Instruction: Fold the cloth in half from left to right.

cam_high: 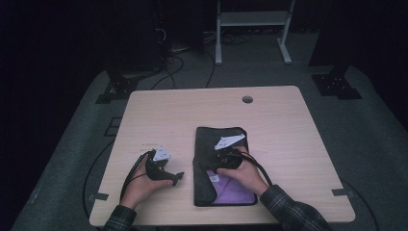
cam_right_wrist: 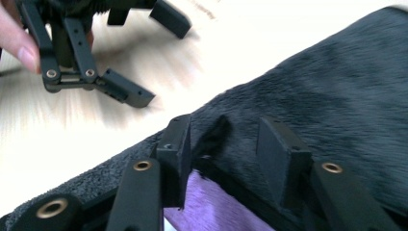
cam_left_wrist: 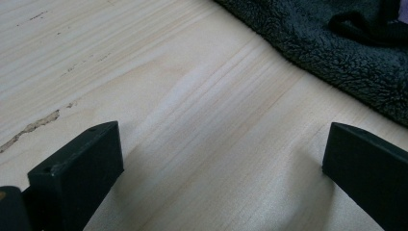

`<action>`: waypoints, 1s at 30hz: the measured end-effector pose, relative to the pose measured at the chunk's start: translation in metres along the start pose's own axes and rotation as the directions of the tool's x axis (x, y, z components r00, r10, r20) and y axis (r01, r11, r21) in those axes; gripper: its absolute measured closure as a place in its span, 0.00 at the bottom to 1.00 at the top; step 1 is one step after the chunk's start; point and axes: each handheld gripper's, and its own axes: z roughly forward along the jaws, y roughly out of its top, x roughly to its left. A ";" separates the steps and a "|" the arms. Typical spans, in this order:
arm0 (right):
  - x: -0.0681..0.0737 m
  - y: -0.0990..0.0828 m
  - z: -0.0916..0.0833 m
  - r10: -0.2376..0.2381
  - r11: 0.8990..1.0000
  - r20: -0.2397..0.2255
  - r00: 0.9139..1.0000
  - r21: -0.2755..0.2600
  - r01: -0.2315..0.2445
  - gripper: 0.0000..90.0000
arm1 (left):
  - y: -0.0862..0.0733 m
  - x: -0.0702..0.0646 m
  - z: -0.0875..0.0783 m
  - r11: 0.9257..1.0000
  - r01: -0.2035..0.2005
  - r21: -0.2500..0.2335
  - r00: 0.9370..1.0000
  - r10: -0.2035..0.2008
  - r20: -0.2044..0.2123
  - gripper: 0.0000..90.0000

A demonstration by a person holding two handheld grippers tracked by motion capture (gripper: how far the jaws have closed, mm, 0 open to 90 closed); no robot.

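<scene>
A dark fleece cloth lies folded on the wooden table, with a purple inner side showing at its near end. My right gripper sits over the cloth's left edge. In the right gripper view its jaws stand apart around a raised tuft of the dark cloth, above the purple layer, and the pads do not press on it. My left gripper rests on bare wood left of the cloth, open and empty. The cloth edge lies beyond it. The left gripper also appears in the right gripper view.
A round cable hole is near the table's far edge. Behind the table stand a white frame and loose cables on the floor. Bare wood stretches across the far half and right side of the table.
</scene>
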 end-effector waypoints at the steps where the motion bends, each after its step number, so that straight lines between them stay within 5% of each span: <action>1: 0.001 0.000 0.003 -0.002 1.000 -0.005 1.000 0.006 0.002 0.60 | 0.000 0.000 0.000 1.000 0.000 0.000 1.000 0.000 0.000 0.00; 7: 0.008 -0.004 0.017 -0.025 0.998 -0.010 1.000 0.052 0.025 0.62 | 0.000 0.000 0.000 1.000 0.000 0.000 1.000 0.000 0.000 0.00; 16: 0.009 -0.005 0.017 -0.021 0.998 -0.016 1.000 0.050 0.022 0.94 | 0.000 0.000 0.000 1.000 0.000 0.000 1.000 0.000 0.000 0.00; 23: 0.010 -0.002 0.001 -0.012 1.000 -0.041 0.999 0.009 0.012 0.97 | 0.000 0.000 0.000 1.000 0.000 0.000 1.000 0.000 0.000 0.00; 30: 0.012 -0.006 -0.028 -0.022 1.000 -0.018 1.000 -0.007 0.022 0.98 | 0.000 0.000 0.000 1.000 0.000 0.000 1.000 0.000 0.000 0.00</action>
